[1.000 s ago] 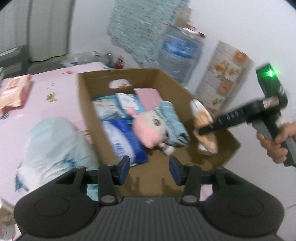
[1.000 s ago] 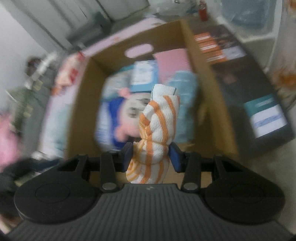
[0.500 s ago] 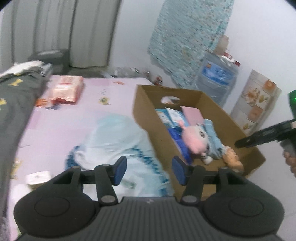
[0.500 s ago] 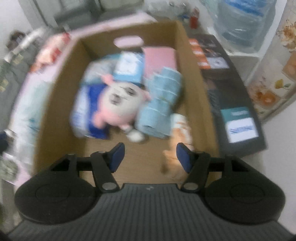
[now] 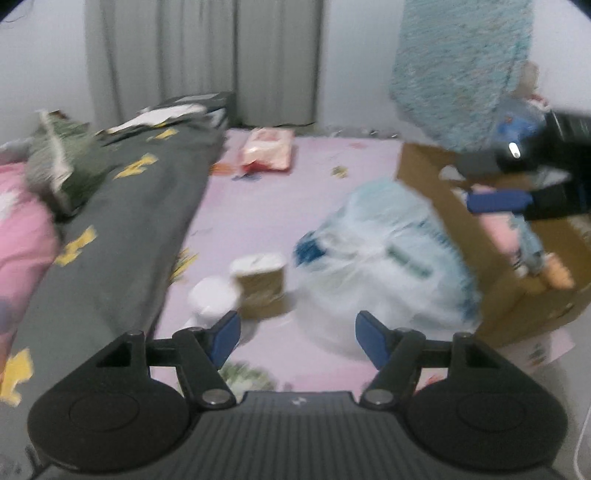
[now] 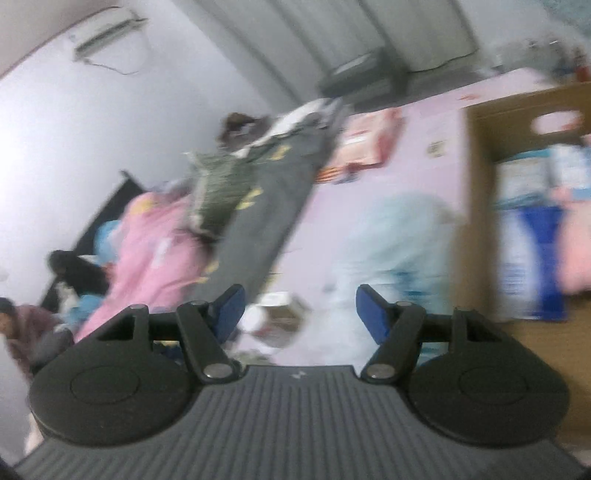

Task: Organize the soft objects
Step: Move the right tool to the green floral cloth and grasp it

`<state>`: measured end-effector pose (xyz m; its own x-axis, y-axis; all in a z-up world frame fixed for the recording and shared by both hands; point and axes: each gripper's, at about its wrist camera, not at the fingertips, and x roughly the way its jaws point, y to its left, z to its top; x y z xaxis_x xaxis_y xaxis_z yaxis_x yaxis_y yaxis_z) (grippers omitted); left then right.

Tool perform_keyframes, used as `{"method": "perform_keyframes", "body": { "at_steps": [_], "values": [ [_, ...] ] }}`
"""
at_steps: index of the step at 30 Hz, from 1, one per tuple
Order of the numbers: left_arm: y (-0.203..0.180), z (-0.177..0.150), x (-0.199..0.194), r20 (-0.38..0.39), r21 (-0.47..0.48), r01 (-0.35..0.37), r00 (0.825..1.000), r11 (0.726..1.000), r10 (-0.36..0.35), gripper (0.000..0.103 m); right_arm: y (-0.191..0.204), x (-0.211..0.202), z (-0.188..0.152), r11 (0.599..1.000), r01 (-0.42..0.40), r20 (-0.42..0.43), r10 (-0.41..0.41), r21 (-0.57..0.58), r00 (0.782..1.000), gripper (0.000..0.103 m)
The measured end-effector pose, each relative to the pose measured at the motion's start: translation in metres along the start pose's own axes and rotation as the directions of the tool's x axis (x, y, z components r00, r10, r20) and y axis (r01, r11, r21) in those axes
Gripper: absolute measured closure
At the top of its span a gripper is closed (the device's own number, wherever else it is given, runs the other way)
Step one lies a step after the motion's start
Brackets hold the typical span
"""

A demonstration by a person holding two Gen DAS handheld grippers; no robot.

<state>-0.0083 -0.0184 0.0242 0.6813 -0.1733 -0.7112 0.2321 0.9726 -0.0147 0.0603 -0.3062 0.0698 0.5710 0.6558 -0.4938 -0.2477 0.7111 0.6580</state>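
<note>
Pink bed [image 5: 266,206]: one cardboard box [image 5: 517,295]

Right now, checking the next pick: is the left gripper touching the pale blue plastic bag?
Apart. The left wrist view shows the left gripper open, with bare pink sheet before the bag.

We see a bedroom with plain white walls [image 5: 55,74] and long grey curtains [image 5: 207,62] hanging at the far end, behind a bed laid with a pale pink sheet [image 5: 266,206]. A dark grey blanket with yellow patches [image 5: 125,221] runs along one side of the bed beside a pink quilt [image 6: 155,251], and an air conditioner [image 6: 107,33] sits high on the wall. A blue patterned cloth [image 5: 458,62] hangs against the wall, and the light is soft and even.
</note>
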Motion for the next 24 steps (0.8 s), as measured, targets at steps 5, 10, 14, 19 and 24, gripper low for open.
{"method": "perform_keyframes", "body": {
  "at_steps": [5,10,14,19,24],
  "values": [
    [0.013,-0.029,0.009,-0.048,0.009,-0.112,0.992,0.994,0.112,0.036,0.021,0.059,-0.01,0.993,-0.119,-0.118,0.121,0.027,0.986,0.037],
    [0.021,-0.039,0.026,-0.053,0.026,-0.173,0.983,0.984,0.175,0.04,0.032,0.111,-0.027,0.99,-0.128,-0.217,0.138,0.062,0.966,0.039],
    [0.02,-0.045,0.042,-0.069,0.08,-0.197,0.977,0.977,0.203,0.043,0.033,0.138,-0.041,0.99,-0.119,-0.28,0.136,0.075,0.95,0.041],
    [0.027,-0.053,0.054,-0.115,0.063,-0.158,0.98,0.985,0.164,0.043,0.044,0.17,-0.059,0.992,-0.119,-0.385,0.126,0.043,0.914,0.042],
    [0.033,-0.057,0.069,-0.152,0.067,-0.163,0.973,0.984,0.171,0.041,0.046,0.215,-0.072,0.996,-0.088,-0.484,0.094,0.035,0.87,0.047]
  ]
}}
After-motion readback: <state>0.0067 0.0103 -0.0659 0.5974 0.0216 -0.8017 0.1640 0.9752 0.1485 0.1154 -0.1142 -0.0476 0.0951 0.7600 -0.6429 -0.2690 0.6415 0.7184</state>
